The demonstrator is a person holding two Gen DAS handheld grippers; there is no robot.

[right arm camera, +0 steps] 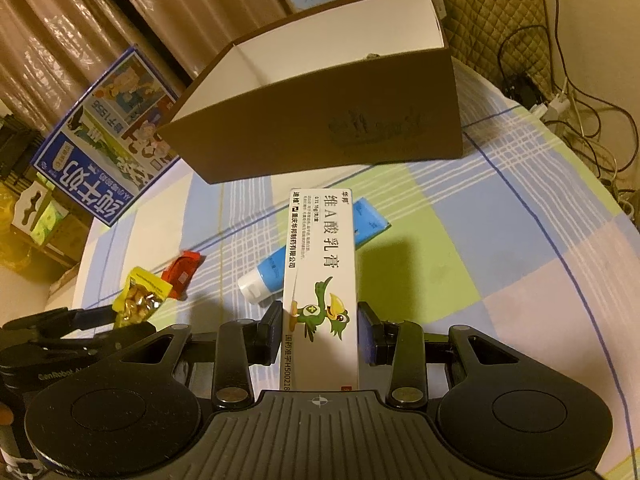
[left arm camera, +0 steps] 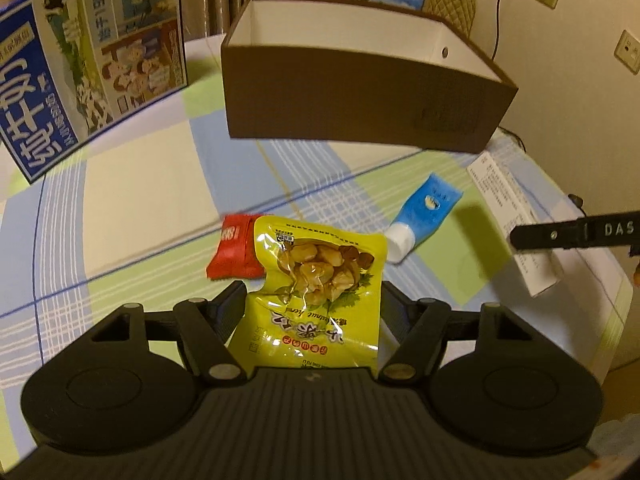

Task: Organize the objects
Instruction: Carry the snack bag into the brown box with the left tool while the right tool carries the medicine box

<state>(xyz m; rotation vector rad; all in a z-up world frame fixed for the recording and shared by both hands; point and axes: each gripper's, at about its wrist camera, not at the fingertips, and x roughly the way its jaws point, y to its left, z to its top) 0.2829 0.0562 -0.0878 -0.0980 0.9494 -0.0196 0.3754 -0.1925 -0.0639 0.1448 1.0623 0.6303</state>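
The left gripper (left arm camera: 312,304) is pinching a yellow snack packet (left arm camera: 316,276) between its two fingers, holding it lifted above the checked cloth of the table (left arm camera: 140,184); the right wrist view is showing the same packet (right arm camera: 138,298) clamped at the tip of that gripper (right arm camera: 120,314). Just beyond the packet, a red sachet (left arm camera: 232,252) is lying flat on the cloth, partly hidden behind the packet's left edge. The right gripper (right arm camera: 320,330) is squeezing a white ointment carton (right arm camera: 320,272) printed with a green cartoon bird, its long side pointing away toward the far end of the table. Behind that carton a blue tube with a white cap (right arm camera: 264,276) is lying on the cloth, slanted, with the cap end nearest the gripper. Farther out, an open brown box (right arm camera: 320,120) with a white inside is sitting on the table, well apart from both held items. A blue milk carton (right arm camera: 104,148) is standing off to its left.
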